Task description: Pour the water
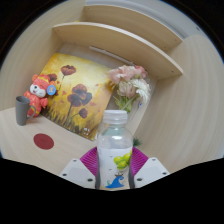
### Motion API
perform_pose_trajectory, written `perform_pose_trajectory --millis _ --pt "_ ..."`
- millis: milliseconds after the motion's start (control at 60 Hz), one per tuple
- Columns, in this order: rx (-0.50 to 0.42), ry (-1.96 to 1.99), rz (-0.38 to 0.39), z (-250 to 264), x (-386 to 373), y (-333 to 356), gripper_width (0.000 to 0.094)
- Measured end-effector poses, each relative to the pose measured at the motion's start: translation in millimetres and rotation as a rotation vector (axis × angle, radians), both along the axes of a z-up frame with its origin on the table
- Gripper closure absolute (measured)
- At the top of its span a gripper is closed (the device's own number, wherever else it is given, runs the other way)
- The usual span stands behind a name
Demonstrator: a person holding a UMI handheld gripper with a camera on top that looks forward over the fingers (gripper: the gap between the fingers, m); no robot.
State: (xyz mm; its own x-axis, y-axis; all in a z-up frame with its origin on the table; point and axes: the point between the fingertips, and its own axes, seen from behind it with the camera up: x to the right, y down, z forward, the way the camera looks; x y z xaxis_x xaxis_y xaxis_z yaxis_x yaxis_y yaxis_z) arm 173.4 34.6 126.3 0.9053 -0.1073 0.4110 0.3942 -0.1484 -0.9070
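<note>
A clear plastic water bottle [114,150] with a white cap and a green and blue label stands upright between my gripper's [113,164] fingers. Both magenta pads [90,161] press against its sides, so the gripper is shut on it. The bottle's base is hidden below the fingers. A grey cup [22,110] stands on the light table [70,145] far to the left, beyond the fingers. A dark red round coaster [44,141] lies on the table in front of the cup.
A stuffed toy bear [38,95] sits beside the cup. A yellow flower painting [75,95] leans against the wall behind. A bouquet of pale flowers [128,85] stands behind the bottle. Wooden shelves [120,40] hang on the wall above.
</note>
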Motion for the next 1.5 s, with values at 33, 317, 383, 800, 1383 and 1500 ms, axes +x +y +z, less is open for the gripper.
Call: perform_pose_trajectory --millis 33,317,383,800,1383,1500 --pt "0.004 -0.080 0.014 10 -18 8 0.0547" --pt "0.098 -0.817 0.183 77 -182 74 0.0550" --pt "0.106 -0.969 0.221 77 -213 83 0.0549" --pt "0.308 -1.826 0.327 69 -329 94 0.0551" --pt "0.249 -1.236 0.298 104 -310 101 0.0551" --pt "0.215 -0.822 0.296 125 -285 97 0.0547"
